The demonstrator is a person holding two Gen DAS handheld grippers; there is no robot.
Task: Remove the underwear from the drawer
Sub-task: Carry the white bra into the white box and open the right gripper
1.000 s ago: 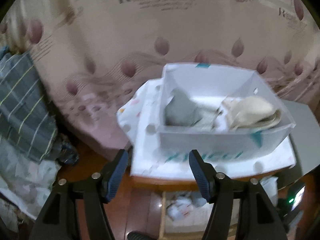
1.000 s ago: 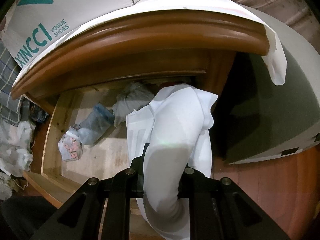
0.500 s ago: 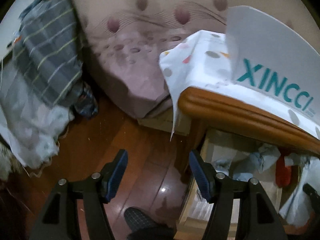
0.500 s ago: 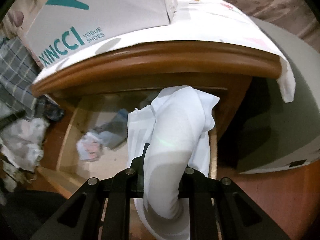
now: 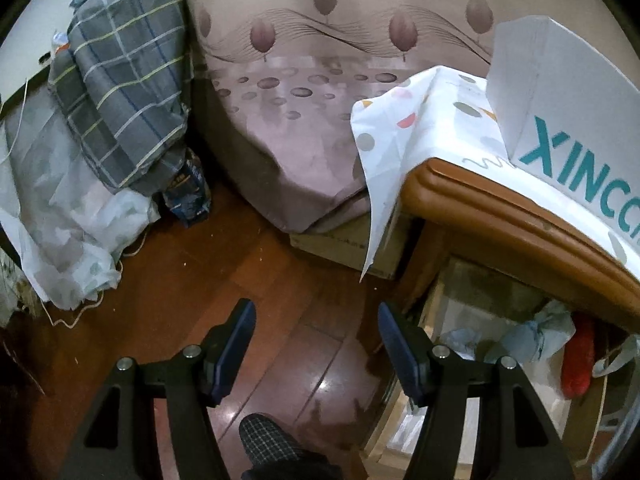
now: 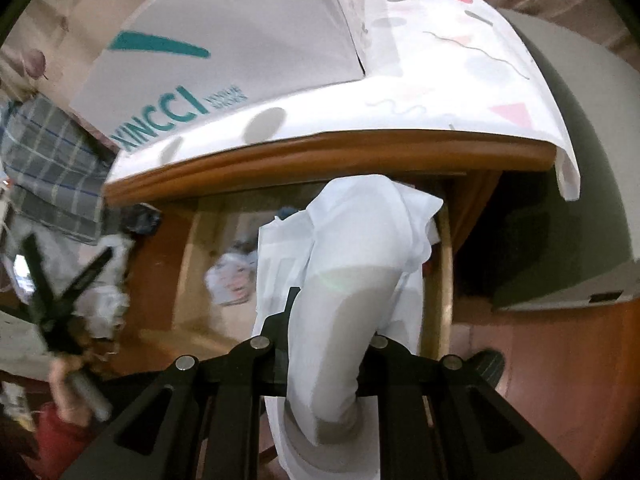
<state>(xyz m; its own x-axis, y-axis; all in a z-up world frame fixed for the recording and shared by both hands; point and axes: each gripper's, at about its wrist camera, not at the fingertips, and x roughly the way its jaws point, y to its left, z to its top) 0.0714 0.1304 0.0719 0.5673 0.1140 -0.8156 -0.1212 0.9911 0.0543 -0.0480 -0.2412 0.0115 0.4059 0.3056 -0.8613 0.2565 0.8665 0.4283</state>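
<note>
Right wrist view looks down on an open pale wooden drawer [image 6: 438, 280] under the rounded brown wooden top of a nightstand [image 6: 328, 152]. Clamped tight between the jaws of the right gripper [image 6: 320, 344] is a white fabric underwear garment [image 6: 352, 248], which hangs in a long fold above the drawer's right side. On the drawer floor lies a small crumpled patterned cloth bundle [image 6: 234, 276], blurred.

Left wrist view shows the same drawer holding pale blue crumpled cloth [image 5: 532, 336] and a red item [image 5: 578, 360] I cannot identify. The left gripper [image 5: 316, 344] hangs over dark red wooden floor [image 5: 200, 280], its jaws apart with nothing between them.

On the nightstand's white cover with coloured shapes [image 6: 460, 60] stands a white cardboard shoe box [image 6: 224, 40]; its teal lettering reads "XINCCI", with smaller print beside it too blurred to read.
</note>
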